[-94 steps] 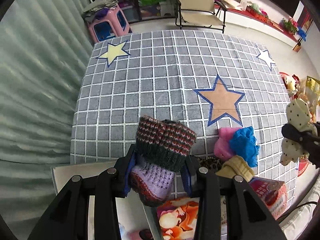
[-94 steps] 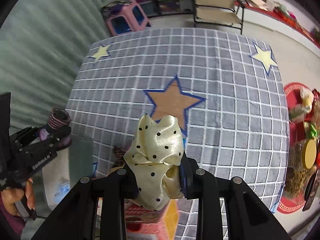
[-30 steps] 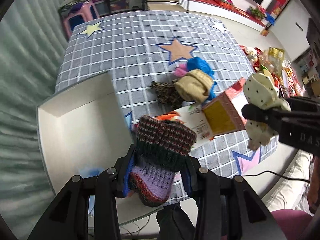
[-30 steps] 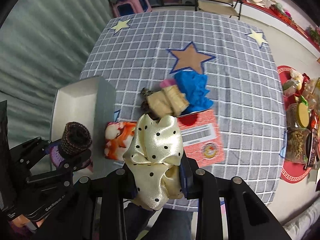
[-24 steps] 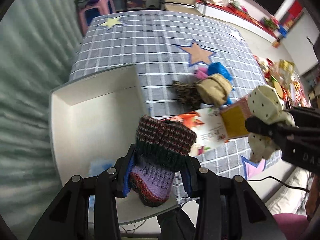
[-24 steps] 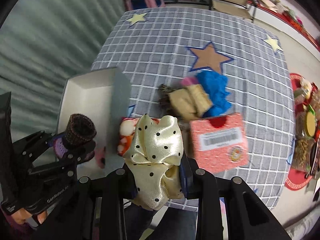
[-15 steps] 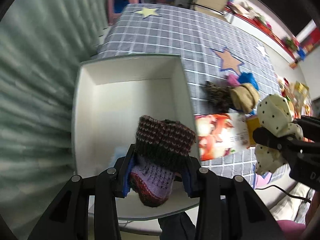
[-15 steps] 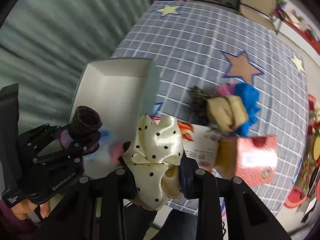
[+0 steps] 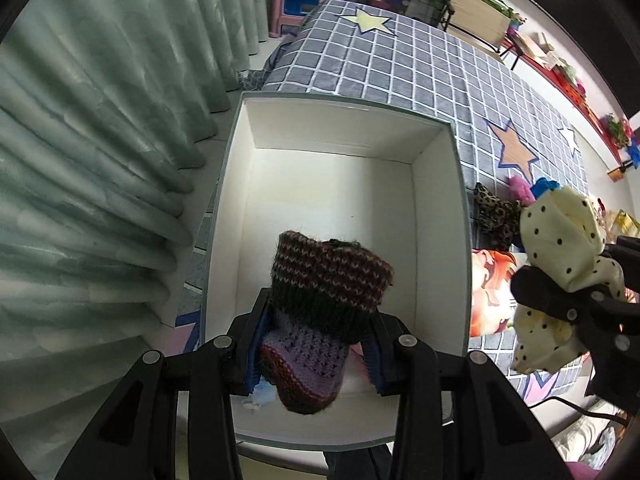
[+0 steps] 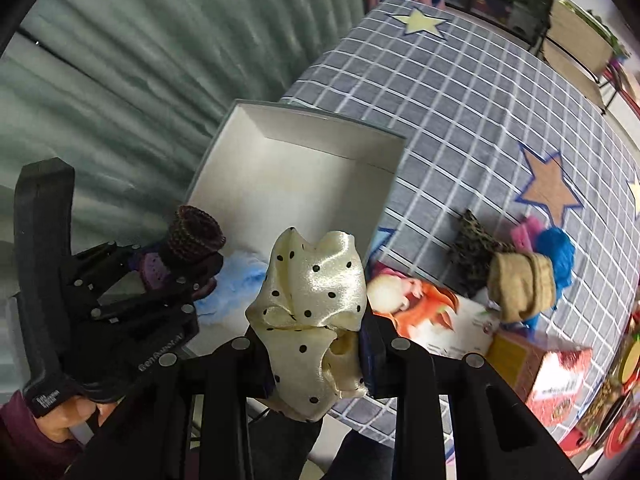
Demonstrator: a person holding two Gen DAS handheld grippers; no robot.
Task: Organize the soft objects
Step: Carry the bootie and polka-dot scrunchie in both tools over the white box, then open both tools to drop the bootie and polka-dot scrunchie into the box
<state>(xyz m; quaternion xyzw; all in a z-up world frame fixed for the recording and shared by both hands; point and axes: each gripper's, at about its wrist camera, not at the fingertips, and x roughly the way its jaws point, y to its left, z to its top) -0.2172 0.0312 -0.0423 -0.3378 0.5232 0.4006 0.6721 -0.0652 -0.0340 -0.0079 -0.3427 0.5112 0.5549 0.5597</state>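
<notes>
My left gripper (image 9: 314,350) is shut on a knitted sock (image 9: 320,308) with a purple foot and a dark striped cuff, hanging over the near half of the white box (image 9: 440,216). The same sock (image 10: 194,236) and left gripper (image 10: 176,276) show at the left of the right wrist view. My right gripper (image 10: 316,354) is shut on a cream satin scrunchie with black dots (image 10: 312,308), near the box's (image 10: 312,128) front right corner. That scrunchie (image 9: 560,248) appears at the right of the left wrist view. A pale blue soft item (image 10: 236,280) lies inside the box.
On the grey checked cloth (image 10: 460,92) right of the box lie a leopard-print item (image 10: 474,252), a tan roll (image 10: 522,284), a blue piece (image 10: 556,252) and a pink one (image 10: 526,232). A cartoon-printed box (image 10: 432,316) and a red carton (image 10: 548,372) sit nearby. Green curtains (image 9: 100,160) hang left.
Both grippers have swung left with their loads. The sock now hangs over the white box instead of beside it, and the scrunchie has come up to the box's right edge.
</notes>
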